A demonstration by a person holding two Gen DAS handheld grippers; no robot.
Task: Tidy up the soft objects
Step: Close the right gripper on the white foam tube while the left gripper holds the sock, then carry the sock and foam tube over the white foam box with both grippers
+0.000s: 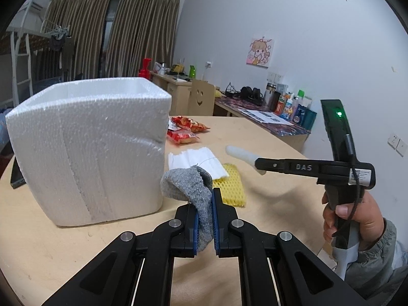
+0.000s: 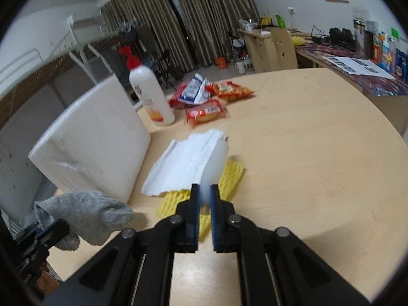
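Note:
In the left wrist view my left gripper [image 1: 205,201] is shut on a grey sock [image 1: 188,186], held just off the table beside the white styrofoam box [image 1: 89,148]. My right gripper [image 1: 258,165] comes in from the right, shut on a white foam piece [image 1: 239,153] that sticks out leftward above the table. In the right wrist view the right gripper [image 2: 204,196] pinches that blurred foam piece [image 2: 215,163] over a yellow foam net [image 2: 230,178] and a white ribbed sheet [image 2: 183,163]. The sock [image 2: 86,211] hangs at lower left in the left gripper [image 2: 54,229].
Snack packets [image 2: 206,97] and a white bottle with a red cap [image 2: 150,94] lie behind the box [image 2: 94,137]. A person's hand [image 1: 357,214] grips the right tool's handle. The wooden table [image 2: 306,153] spreads to the right; desks stand along the far wall.

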